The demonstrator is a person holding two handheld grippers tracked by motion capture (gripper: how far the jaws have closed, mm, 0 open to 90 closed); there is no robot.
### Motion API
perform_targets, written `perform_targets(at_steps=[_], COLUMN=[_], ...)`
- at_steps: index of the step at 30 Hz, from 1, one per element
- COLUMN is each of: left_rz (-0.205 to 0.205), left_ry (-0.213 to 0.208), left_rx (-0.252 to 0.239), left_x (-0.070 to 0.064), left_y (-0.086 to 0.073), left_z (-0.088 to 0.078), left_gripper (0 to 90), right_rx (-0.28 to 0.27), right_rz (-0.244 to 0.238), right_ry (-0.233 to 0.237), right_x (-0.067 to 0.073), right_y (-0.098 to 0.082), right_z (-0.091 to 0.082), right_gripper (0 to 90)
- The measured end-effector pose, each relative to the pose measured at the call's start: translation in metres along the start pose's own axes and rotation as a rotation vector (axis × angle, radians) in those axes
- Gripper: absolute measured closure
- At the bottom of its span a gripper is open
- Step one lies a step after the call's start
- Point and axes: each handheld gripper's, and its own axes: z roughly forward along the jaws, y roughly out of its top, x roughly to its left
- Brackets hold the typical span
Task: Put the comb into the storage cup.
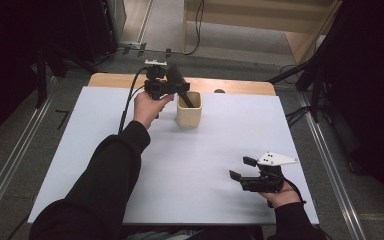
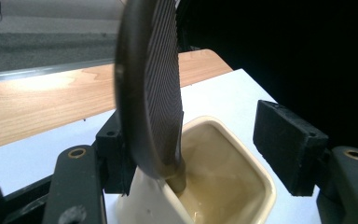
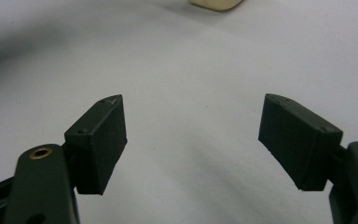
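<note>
Glossy cream square-mouthed cup (image 1: pixel 188 113) far on the white worktop (image 1: pixel 205 160); dark ribbed, flat-bladed spatula (image 2: pixel 151 88) leaning inside; left tool (image 2: pixel 200 140) spread wide, blade between, right pad clear; right tool (image 3: pixel 191 140) open, empty.

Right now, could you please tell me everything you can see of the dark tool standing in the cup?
The tool is dark brown, with a broad, flat, finely ribbed blade on a narrow neck. It leans tilted in the cream cup, blade up, neck against the rim. The left tongs stand open around it; whether a pad touches it is unclear.
</note>
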Motion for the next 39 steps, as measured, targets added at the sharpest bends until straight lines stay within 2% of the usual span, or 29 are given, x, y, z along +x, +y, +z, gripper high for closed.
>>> perform_targets(at_steps=[7,22,39], left_rz=[0.000,-0.022,-0.031], left_ry=[-0.021,-0.033,-0.075], left_rx=[0.014,0.051,0.060], left_x=[-0.001,0.003,0.007], left_y=[-0.003,-0.018,-0.039], left_z=[-0.009,-0.028,-0.047], left_gripper=[33.1,33.0,33.0], right_rx=[0.003,0.009,0.015], right_rz=[-0.001,-0.008,-0.006], right_ry=[0.006,0.013,0.008], right_x=[0.000,0.000,-0.001], right_y=[0.001,0.003,0.002], right_z=[0.001,0.005,0.006], right_gripper=[21.6,21.6,21.6])
